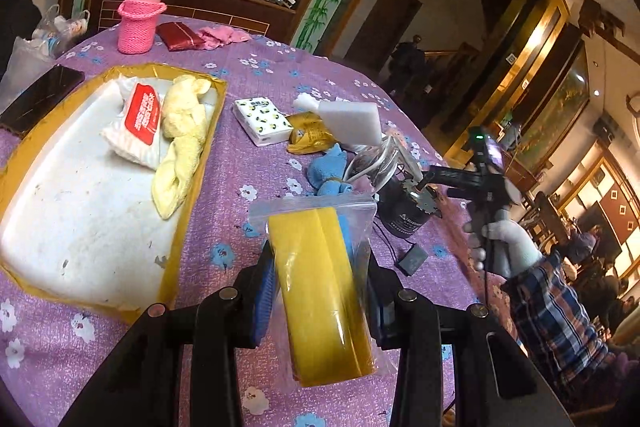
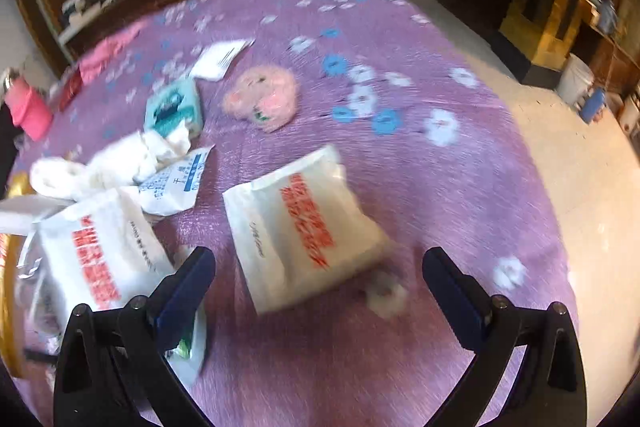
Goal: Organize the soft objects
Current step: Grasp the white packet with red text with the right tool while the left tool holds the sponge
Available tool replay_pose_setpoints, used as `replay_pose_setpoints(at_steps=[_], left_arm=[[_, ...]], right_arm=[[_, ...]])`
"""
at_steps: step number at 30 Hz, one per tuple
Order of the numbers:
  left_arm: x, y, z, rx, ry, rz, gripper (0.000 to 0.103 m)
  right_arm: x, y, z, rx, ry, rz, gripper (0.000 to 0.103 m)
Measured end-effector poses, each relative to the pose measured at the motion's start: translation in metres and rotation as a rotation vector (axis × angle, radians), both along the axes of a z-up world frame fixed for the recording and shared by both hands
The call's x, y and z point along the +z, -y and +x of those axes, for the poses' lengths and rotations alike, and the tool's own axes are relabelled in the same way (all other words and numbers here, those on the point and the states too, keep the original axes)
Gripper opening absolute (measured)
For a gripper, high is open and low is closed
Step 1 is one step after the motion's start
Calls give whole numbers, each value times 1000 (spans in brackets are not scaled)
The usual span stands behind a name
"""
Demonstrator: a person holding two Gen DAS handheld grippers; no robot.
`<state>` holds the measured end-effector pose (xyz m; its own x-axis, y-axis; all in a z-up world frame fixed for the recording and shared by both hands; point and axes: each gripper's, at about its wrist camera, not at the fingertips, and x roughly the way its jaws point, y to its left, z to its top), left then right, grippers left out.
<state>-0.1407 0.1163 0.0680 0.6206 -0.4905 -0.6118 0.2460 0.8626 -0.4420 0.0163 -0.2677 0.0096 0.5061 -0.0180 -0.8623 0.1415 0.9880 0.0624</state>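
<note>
My left gripper point(image 1: 320, 259) is shut on a clear zip bag of yellow cloth point(image 1: 320, 279) and holds it above the purple flowered tablecloth point(image 1: 248, 83). To its left lies a yellow-edged white tray point(image 1: 80, 207) with a red-labelled wipes pack point(image 1: 138, 125) and a pale yellow towel point(image 1: 182, 147). My right gripper point(image 2: 320, 267) is open and empty, hovering over a white red-printed packet point(image 2: 304, 223). A second such packet point(image 2: 100, 251) lies at the left. The right gripper also shows in the left wrist view point(image 1: 424, 187), in a white-gloved hand.
On the cloth: a small tissue box point(image 1: 262, 121), gold pouch point(image 1: 310, 139), white sponge point(image 1: 352, 123), blue cloth point(image 1: 330, 169), black canister point(image 1: 404, 211), pink knitted bottle holder point(image 1: 138, 27), phone point(image 1: 40, 99). In the right wrist view: pink plush point(image 2: 262, 97), teal tissue pack point(image 2: 174, 109), crumpled white cloths point(image 2: 112, 163).
</note>
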Motion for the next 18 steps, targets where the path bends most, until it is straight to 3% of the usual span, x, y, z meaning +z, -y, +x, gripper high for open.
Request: replay_pose_setpoints(at_steps=[3, 6, 7, 13, 18], left_arm=[[3, -5, -5, 17, 5, 1, 40], [7, -14, -12, 34, 26, 4, 40], [8, -17, -12, 42, 28, 3, 40], [6, -34, -7, 73, 16, -40, 40], [9, -61, -4, 121, 2, -69, 40]], right_arm=[[-9, -14, 9, 50, -2, -76, 94], [-1, -7, 0, 46, 17, -51, 63], [1, -2, -2, 42, 16, -30, 58], [9, 30, -29, -21, 57, 104, 56], [52, 31, -56, -16, 162, 166, 56]])
